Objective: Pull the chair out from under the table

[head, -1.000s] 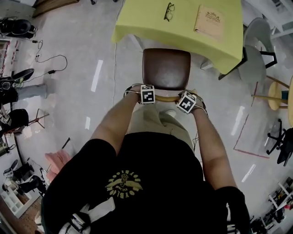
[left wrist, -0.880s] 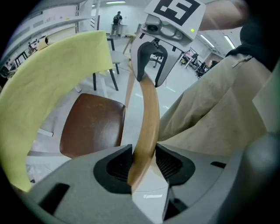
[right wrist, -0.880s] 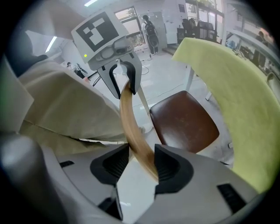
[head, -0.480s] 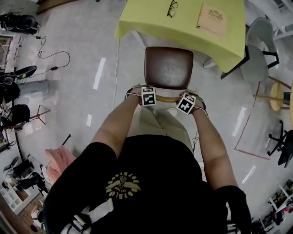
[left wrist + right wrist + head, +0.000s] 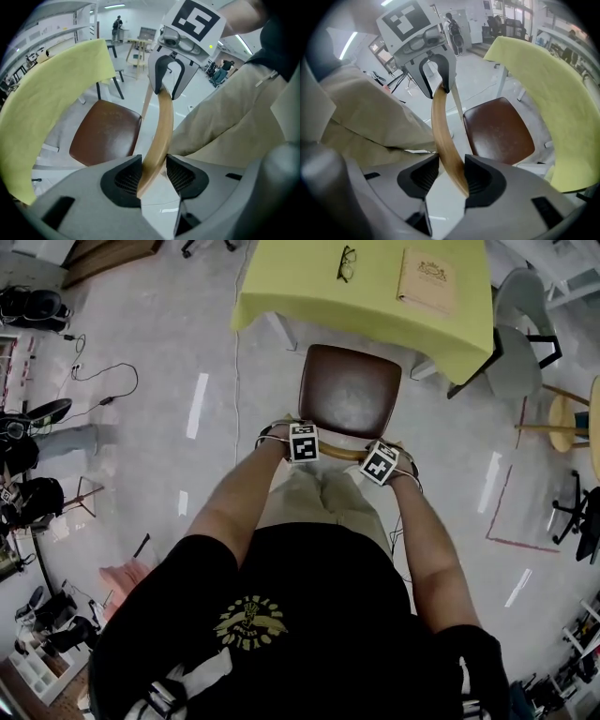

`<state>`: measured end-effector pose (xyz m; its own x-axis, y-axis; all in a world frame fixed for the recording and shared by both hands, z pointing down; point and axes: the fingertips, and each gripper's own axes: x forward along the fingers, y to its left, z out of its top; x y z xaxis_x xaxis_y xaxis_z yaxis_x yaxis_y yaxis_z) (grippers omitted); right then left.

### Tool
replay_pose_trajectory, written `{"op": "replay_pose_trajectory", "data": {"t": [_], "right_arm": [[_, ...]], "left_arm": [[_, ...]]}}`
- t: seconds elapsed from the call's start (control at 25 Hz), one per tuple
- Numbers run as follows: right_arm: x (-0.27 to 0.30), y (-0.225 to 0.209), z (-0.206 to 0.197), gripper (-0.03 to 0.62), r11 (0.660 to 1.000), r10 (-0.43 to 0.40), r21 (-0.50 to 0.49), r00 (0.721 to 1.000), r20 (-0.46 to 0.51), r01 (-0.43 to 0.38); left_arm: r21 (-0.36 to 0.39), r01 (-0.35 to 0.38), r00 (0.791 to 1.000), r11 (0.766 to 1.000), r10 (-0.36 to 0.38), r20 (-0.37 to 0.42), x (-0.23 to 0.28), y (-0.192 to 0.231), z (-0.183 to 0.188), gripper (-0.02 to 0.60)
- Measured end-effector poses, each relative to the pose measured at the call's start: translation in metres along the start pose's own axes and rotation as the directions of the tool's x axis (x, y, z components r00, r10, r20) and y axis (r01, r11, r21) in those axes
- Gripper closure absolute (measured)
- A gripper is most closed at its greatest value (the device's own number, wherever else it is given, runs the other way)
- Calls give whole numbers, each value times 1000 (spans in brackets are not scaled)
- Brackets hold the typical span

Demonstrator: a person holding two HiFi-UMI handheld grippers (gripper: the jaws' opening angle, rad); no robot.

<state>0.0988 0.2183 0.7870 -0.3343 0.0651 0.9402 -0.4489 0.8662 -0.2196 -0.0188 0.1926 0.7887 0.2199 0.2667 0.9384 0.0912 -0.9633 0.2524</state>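
Note:
The chair has a brown seat (image 5: 349, 395) and a curved wooden backrest rail (image 5: 342, 454). It stands just in front of the yellow-clothed table (image 5: 281, 287), its seat almost wholly out from under the edge. My left gripper (image 5: 303, 442) is shut on the rail's left end, which crosses between its pads (image 5: 153, 176). At the rail's right end my right gripper (image 5: 380, 463) is shut the same way (image 5: 444, 180). Both point steeply down. Each gripper view shows the rail (image 5: 161, 126) (image 5: 440, 126) running to the other gripper.
Glasses (image 5: 347, 262) and a tan booklet (image 5: 427, 281) lie on the table. A grey chair (image 5: 520, 343) and a round wooden stool (image 5: 567, 427) stand at the right. Cables and gear line the left edge (image 5: 37, 418). The person's legs are right behind the chair.
The chair has come a little further out from under the table toward the person, and its seat has turned slightly. Both grippers moved with the backrest, still closed on it.

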Motion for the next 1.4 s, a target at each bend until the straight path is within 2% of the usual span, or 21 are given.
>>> {"op": "replay_pose_trajectory", "data": {"t": [0.12, 0.16, 0.2, 0.32, 0.48, 0.56, 0.68, 0.84, 1.04, 1.12, 1.24, 1.4], "right_arm": [[-1, 4, -5, 430, 999, -6, 44, 1000, -9, 6], [-3, 6, -9, 434, 997, 0, 81, 1000, -14, 1], [-5, 7, -11, 445, 992, 3, 124, 1000, -7, -2], [-22, 2, -8, 535, 967, -46, 255, 995, 93, 21], [-48, -14, -21, 579, 922, -166, 374, 973, 159, 97], [-64, -17, -23, 583, 895, -217, 432, 956, 199, 113], [-89, -23, -20, 583, 846, -291, 522, 913, 286, 107], [-115, -26, -17, 583, 797, -379, 595, 852, 361, 102], [-148, -31, -4, 583, 780, -442, 619, 782, 439, 93], [-164, -34, 3, 583, 779, -464, 621, 748, 474, 89], [-188, -37, 13, 583, 780, -492, 620, 701, 516, 91], [-226, -43, 22, 583, 780, -527, 618, 641, 558, 103]], "left_arm": [[-29, 4, 999, 1000, -3, 35, -11, 0, -1, 460], [-47, -2, 999, 999, 4, 50, -16, 0, -2, 491], [-74, -11, 998, 997, 16, 69, -22, 2, -5, 552], [-194, -46, 984, 980, 78, 157, -43, 11, -12, 561], [-345, -72, 943, 936, 176, 281, -75, 21, -9, 572], [-380, -87, 918, 921, 222, 330, -90, 23, -7, 572], [-428, -94, 878, 899, 278, 390, -107, 28, -1, 572], [-518, -81, 816, 851, 355, 457, -130, 35, 7, 572], [-602, -89, 727, 794, 465, 506, -169, 47, 21, 572], [-608, -97, 686, 788, 496, 533, -188, 50, 30, 572], [-613, -98, 612, 784, 533, 584, -217, 52, 43, 572], [-636, -105, 526, 764, 586, 616, -254, 58, 57, 572]]}}
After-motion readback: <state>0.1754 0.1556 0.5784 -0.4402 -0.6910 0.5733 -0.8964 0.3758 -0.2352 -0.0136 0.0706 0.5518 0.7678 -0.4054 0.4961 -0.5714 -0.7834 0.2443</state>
